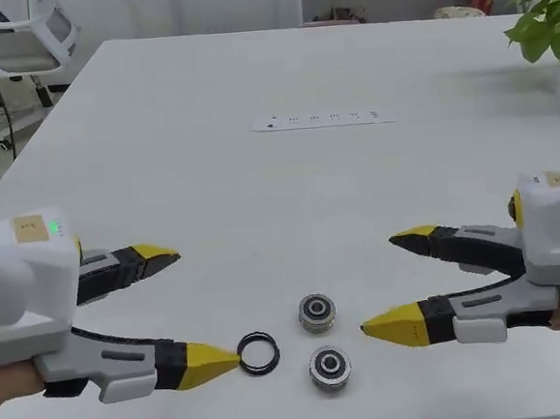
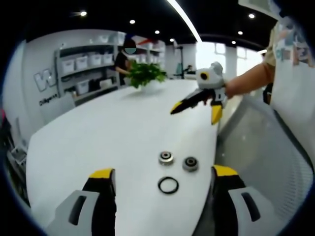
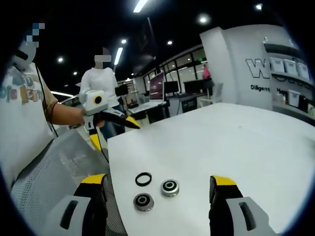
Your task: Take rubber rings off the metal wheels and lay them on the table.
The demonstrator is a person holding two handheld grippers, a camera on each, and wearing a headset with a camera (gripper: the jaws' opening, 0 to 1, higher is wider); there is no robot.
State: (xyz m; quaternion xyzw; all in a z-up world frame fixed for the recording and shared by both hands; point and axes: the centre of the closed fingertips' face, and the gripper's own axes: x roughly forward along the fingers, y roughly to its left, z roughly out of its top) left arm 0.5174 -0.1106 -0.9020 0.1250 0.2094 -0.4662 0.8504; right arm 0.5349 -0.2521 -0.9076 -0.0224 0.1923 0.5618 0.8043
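Two small metal wheels lie flat on the white table (image 1: 259,192): one (image 1: 317,310) farther from me, one (image 1: 329,367) nearer. A loose black rubber ring (image 1: 258,352) lies left of them. My left gripper (image 1: 197,308) stands open at the left, its lower yellow tip just short of the ring. My right gripper (image 1: 388,283) stands open at the right, facing the wheels. In the left gripper view the ring (image 2: 168,185) lies ahead between the jaws, with the wheels (image 2: 166,158) (image 2: 190,163) beyond. In the right gripper view the ring (image 3: 143,179) and wheels (image 3: 170,187) (image 3: 143,201) lie between the jaws.
A white strip (image 1: 323,120) with small marks lies mid-table farther back. A green plant (image 1: 541,9) stands at the far right. An office chair (image 1: 24,40) sits off the table's far left corner. The near table edge runs just below the wheels.
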